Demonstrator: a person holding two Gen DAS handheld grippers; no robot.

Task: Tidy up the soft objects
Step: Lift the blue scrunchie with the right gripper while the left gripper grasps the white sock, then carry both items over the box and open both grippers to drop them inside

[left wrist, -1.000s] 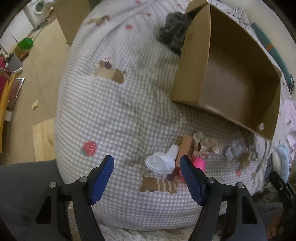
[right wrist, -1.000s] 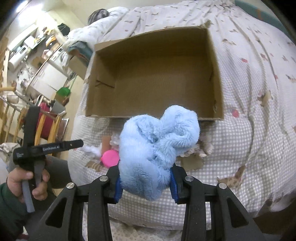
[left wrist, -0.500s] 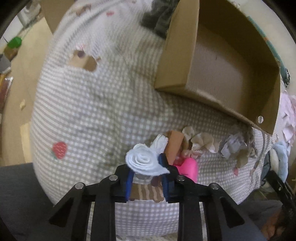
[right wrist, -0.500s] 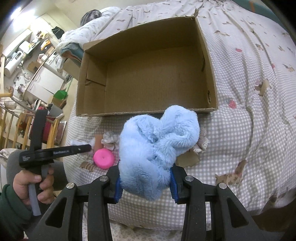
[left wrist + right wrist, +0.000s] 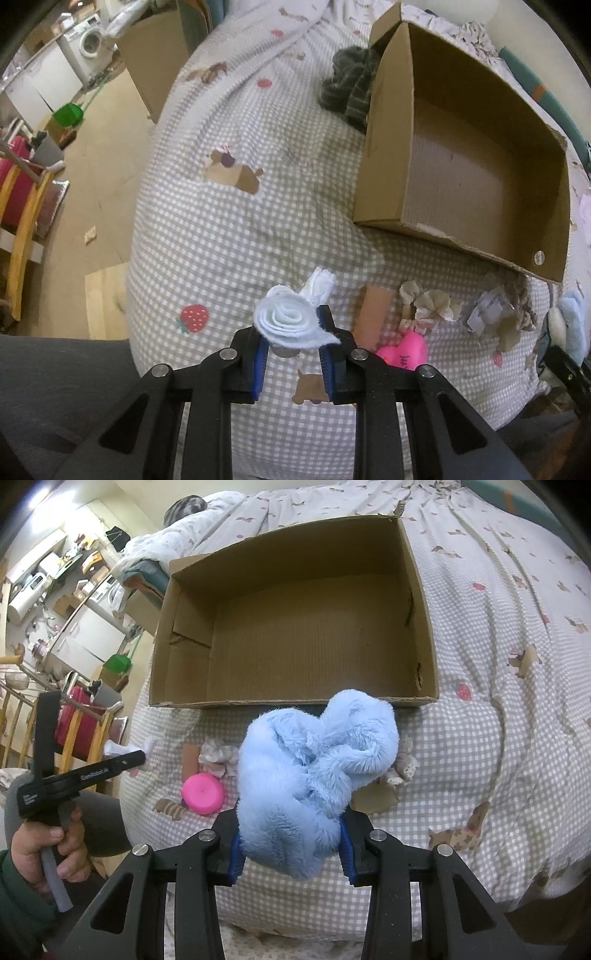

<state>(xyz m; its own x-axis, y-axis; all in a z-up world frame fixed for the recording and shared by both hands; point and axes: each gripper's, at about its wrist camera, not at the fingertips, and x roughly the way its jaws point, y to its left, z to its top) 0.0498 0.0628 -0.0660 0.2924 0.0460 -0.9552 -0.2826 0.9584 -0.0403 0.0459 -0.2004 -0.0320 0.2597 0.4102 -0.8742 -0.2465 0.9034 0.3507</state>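
Note:
My left gripper (image 5: 293,345) is shut on a rolled white felt flower (image 5: 286,319) and holds it just above the checked quilt. My right gripper (image 5: 290,843) is shut on a fluffy light-blue plush (image 5: 317,760), held in front of the near wall of an open, empty cardboard box (image 5: 295,635). The box also shows in the left wrist view (image 5: 461,158), ahead and to the right. A pink round toy (image 5: 202,793), a brown strip (image 5: 373,314) and beige fabric flowers (image 5: 430,306) lie on the quilt before the box.
The checked quilt (image 5: 240,229) covers a rounded bed. A grey striped cloth (image 5: 349,86) lies behind the box's left wall. The floor at left holds a green dustpan (image 5: 68,114), a washing machine (image 5: 90,40) and a wooden frame (image 5: 22,229).
My left gripper closed on the white felt flower and lifted it back from the pile. My right gripper kept the blue plush and moved nearer to the box.

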